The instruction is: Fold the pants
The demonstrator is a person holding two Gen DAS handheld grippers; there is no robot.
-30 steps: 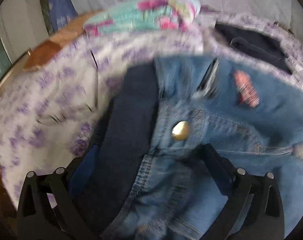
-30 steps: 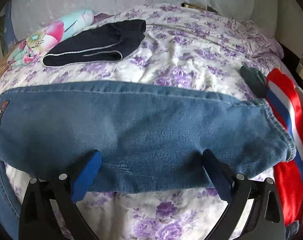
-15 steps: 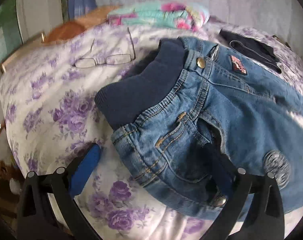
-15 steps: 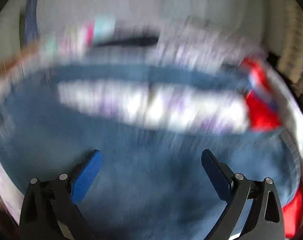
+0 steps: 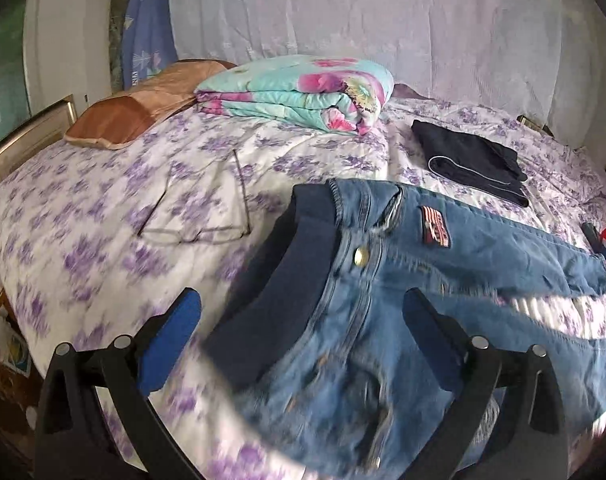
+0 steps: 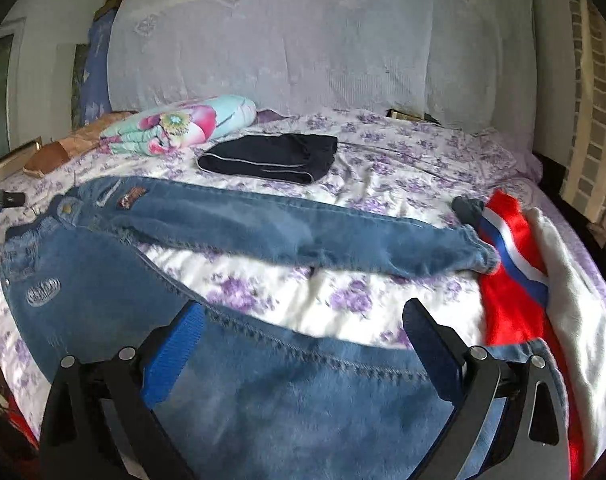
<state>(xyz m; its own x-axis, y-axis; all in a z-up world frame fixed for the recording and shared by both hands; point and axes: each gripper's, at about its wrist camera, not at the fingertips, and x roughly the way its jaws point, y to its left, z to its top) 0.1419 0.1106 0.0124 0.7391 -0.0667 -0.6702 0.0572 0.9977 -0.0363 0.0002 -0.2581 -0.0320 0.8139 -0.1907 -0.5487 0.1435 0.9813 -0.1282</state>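
Blue jeans (image 5: 383,280) with a dark navy waistband lie spread on the flowered bedspread (image 5: 103,216), waist to the left, legs apart in a V. In the right wrist view the far leg (image 6: 283,232) runs to the right and the near leg (image 6: 283,392) lies under the fingers. My left gripper (image 5: 303,328) is open and empty, above the waist of the jeans. My right gripper (image 6: 303,336) is open and empty, above the near leg.
Folded dark pants (image 6: 271,156) and a folded flowery quilt (image 5: 299,92) lie further back. A brown pillow (image 5: 135,108) sits at the far left. Eyeglasses (image 5: 207,216) lie left of the waistband. A red, white and blue garment (image 6: 515,276) lies at the right.
Both grippers have pulled back and up from the jeans. The jeans went from one leg laid over the other to lying open with the legs apart.
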